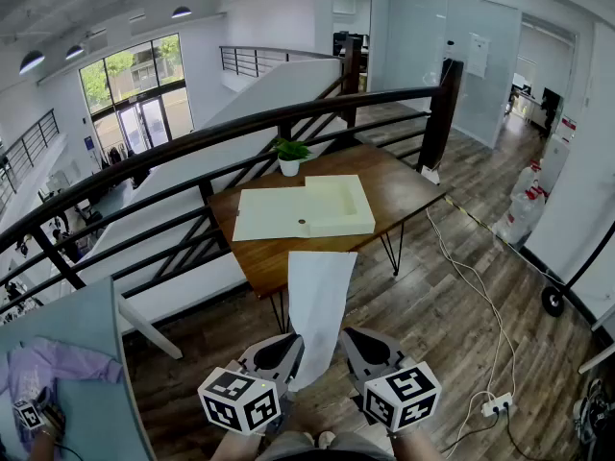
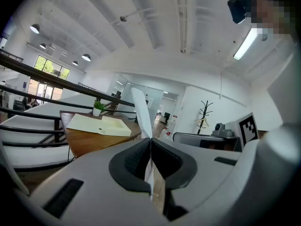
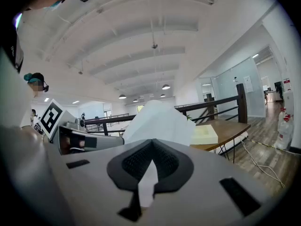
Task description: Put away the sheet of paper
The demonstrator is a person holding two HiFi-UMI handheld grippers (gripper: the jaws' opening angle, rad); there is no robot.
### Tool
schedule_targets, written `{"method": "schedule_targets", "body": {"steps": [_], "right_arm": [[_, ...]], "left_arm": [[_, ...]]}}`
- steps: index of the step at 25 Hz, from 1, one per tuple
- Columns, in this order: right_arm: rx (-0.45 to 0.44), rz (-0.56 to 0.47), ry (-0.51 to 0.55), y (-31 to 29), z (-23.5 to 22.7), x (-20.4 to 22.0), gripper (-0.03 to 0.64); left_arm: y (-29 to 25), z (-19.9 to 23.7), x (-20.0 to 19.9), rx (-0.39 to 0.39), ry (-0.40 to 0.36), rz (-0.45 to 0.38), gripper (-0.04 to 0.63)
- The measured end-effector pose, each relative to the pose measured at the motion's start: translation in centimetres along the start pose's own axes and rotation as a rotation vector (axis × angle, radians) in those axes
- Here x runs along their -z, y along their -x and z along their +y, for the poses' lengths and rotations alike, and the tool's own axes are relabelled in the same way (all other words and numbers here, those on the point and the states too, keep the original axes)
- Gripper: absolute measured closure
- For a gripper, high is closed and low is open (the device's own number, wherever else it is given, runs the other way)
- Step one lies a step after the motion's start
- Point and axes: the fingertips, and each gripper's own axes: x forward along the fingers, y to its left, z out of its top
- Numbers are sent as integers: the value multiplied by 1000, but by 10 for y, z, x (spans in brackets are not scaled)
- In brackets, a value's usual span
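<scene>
A white sheet of paper (image 1: pixel 319 301) hangs in the air between me and the wooden table (image 1: pixel 408 192). My left gripper (image 1: pixel 284 355) is shut on its lower left edge and my right gripper (image 1: pixel 356 351) is shut on its lower right edge. In the left gripper view the sheet of paper (image 2: pixel 141 112) rises edge-on from the closed jaws of the left gripper (image 2: pixel 150 144). Seen from the right gripper view, the sheet of paper (image 3: pixel 160 122) bulges up from the closed jaws of the right gripper (image 3: pixel 151 146). An open cream box (image 1: pixel 305 209) lies flat on the table, beyond the sheet.
A small potted plant (image 1: pixel 290 155) stands at the table's far edge, in front of a dark railing (image 1: pixel 288 123). A white cable (image 1: pixel 471 277) runs over the wooden floor to a power strip (image 1: pixel 496 406). White bags (image 1: pixel 524 209) stand at the right.
</scene>
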Motion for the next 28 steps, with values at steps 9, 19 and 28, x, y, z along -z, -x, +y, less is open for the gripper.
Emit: {"method": "schedule_targets", "body": {"steps": [9,19,28], "right_arm": [[-18,45,20,-3,7,11,591],[24,14,-7,-5,3,4,589],[59,25,-39,-21,12,20,589]], "left_arm": [[10,11,7,-15,23,11,571],[14,21,3,-4,31,2,571],[20,40,1,27,43,-3,571]]}}
